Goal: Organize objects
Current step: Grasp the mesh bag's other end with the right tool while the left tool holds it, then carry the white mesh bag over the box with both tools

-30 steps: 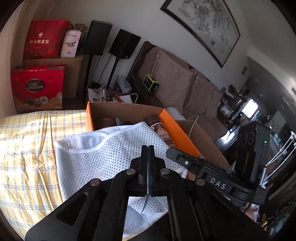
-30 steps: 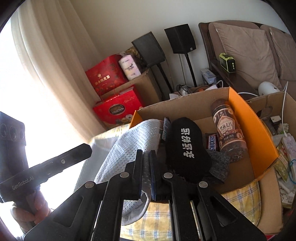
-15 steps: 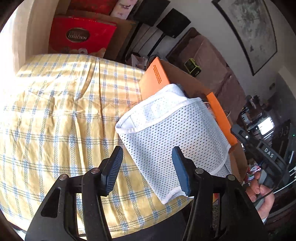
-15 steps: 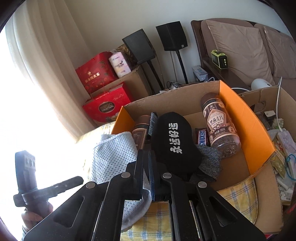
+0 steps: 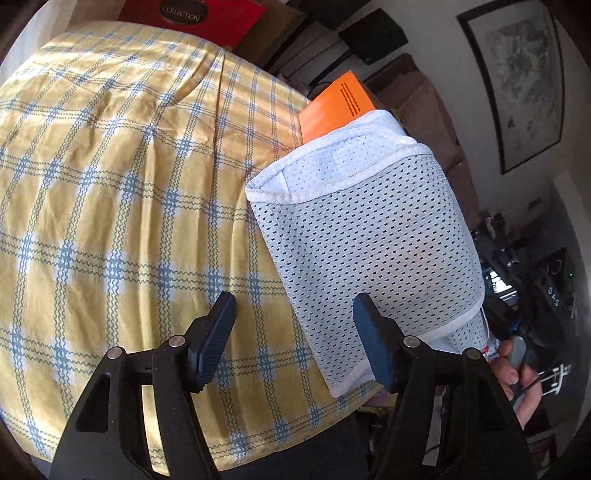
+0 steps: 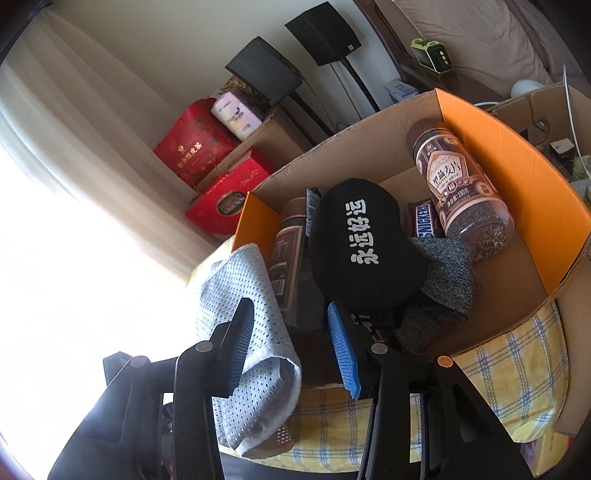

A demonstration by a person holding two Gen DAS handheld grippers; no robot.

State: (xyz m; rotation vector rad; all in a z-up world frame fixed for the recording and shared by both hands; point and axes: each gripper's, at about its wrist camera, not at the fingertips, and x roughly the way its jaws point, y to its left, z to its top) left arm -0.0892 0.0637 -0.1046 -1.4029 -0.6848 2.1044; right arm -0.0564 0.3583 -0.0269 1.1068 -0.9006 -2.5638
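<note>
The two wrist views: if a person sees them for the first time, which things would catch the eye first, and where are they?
The white mesh garment likely draws the eye first: it hangs over the near edge of the cardboard box onto the yellow checked cloth. Next comes the black cap with white characters, lying in the middle of the box, with a tall brown jar behind it against the orange flap.

Strong daylight floods in past a pale curtain [image 6: 74,122] on the left, against a plain light wall [image 6: 184,33]. Two black speakers [image 6: 264,72] on stands flank stacked red gift boxes [image 6: 218,206] in the corner. A brown cushioned sofa [image 5: 432,122] sits beneath a framed picture [image 5: 517,81].
</note>
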